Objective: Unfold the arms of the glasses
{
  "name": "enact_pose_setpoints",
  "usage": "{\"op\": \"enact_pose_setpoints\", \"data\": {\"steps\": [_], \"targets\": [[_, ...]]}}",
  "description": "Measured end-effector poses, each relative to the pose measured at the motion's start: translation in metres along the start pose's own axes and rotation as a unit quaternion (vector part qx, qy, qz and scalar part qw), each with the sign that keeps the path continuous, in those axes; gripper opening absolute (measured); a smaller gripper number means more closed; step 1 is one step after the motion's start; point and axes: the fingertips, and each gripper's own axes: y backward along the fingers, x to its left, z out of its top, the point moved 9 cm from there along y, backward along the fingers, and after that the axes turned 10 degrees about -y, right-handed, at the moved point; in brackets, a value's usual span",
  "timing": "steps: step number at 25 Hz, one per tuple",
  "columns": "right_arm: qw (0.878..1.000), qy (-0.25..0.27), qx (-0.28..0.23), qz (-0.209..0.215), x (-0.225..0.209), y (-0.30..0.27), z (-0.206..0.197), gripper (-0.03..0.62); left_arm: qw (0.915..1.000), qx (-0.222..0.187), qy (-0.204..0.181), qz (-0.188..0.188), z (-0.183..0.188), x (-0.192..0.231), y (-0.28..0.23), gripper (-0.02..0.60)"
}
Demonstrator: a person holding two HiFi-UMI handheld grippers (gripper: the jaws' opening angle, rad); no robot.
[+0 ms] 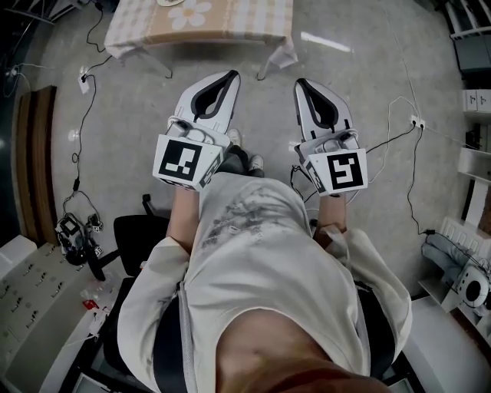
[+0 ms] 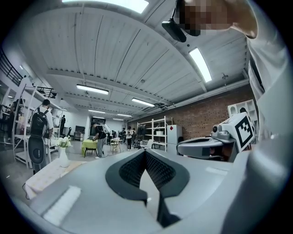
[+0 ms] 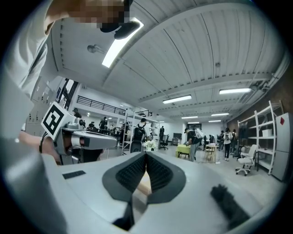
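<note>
The grey floor [image 1: 130, 100] fills most of the head view. A table [image 1: 253, 23] under a checked cloth stands at the top edge. A person [image 1: 253, 261] stands short of it, holding both claws level and side by side, well apart from the table. The left claw [image 1: 233, 75] and the right claw [image 1: 300, 81] are each closed tight on nothing. The glasses cannot be made out in any view.

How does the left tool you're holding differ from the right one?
The left tool slants right, the right tool slants left, so their tips lean together. The left tool's square marker shows a different black pattern from the right tool's. The left tool carries a white strip, the right tool a black strip. Both are shut and empty.
</note>
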Motion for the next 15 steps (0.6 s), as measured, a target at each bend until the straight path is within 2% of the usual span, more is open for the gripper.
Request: {"op": "enact_pose_setpoints", "data": {"steps": [8,15], "targets": [[1.000,0.007,0.002,-0.021,-0.017,-0.053,0.007,0.017,0.9996,-0.010,-0.003,-0.027,-0.006,0.050,-0.040,0.009],[0.999,0.013,0.018,-0.029,-0.014,-0.100,0.009,0.017,0.9992,-0.015,0.014,-0.034,-0.019,0.097,-0.054,0.009]]}}
